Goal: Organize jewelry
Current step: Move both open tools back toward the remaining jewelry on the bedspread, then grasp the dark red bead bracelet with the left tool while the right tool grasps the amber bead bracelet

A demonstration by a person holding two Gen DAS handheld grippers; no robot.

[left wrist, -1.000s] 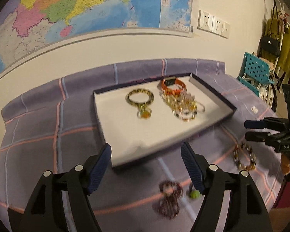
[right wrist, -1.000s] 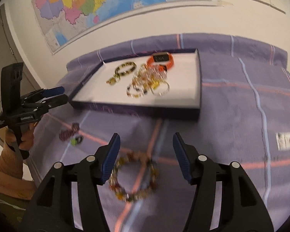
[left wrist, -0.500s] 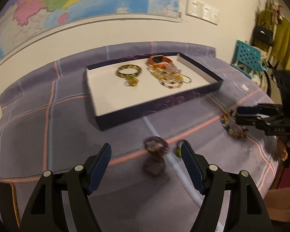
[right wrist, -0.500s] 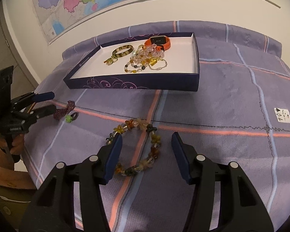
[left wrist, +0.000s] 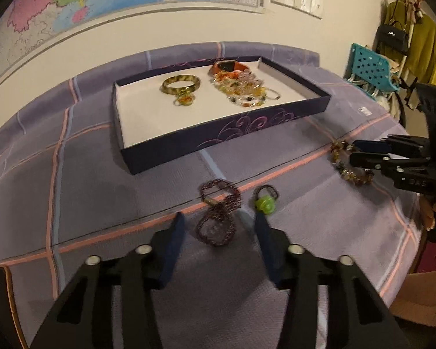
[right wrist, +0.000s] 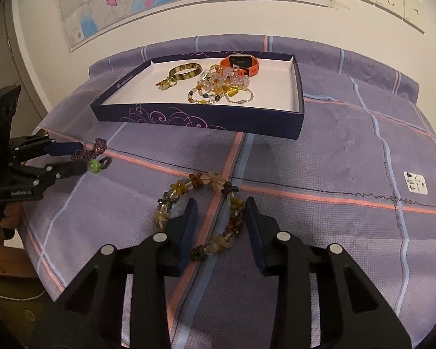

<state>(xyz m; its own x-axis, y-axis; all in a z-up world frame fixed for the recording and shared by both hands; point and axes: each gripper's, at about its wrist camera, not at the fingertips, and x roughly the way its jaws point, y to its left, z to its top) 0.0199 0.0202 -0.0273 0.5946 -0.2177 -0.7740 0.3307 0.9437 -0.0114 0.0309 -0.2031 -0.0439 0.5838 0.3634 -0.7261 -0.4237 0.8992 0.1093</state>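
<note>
Jewelry lies on a purple checked cloth in the left wrist view. The left gripper is open, and its two blue fingers stand low over the cloth, one at each side of a dark purple bracelet that is twisted into a figure eight. The pads do not touch it. Just to the right of this bracelet is a small ring with a green bead, very close to the tip of the right finger. Farther away stands a dark blue tray with a white floor. In the tray lie a brown patterned bangle, a small ring that touches its near side, an orange watch at the far side and a pile of bead bracelets in front of the watch. At the right the other gripper reaches over a flower bead bracelet.

From the right wrist view, the right gripper is also open. The right side of the flower bead bracelet runs between its fingers, and the left side of the loop lies outside the left finger. I cannot tell if a pad touches the beads. The tray is farther away, a little to the left, with the same jewelry inside. At the far left the left gripper is around the purple bracelet, and the green ring lies at its tip.
</note>
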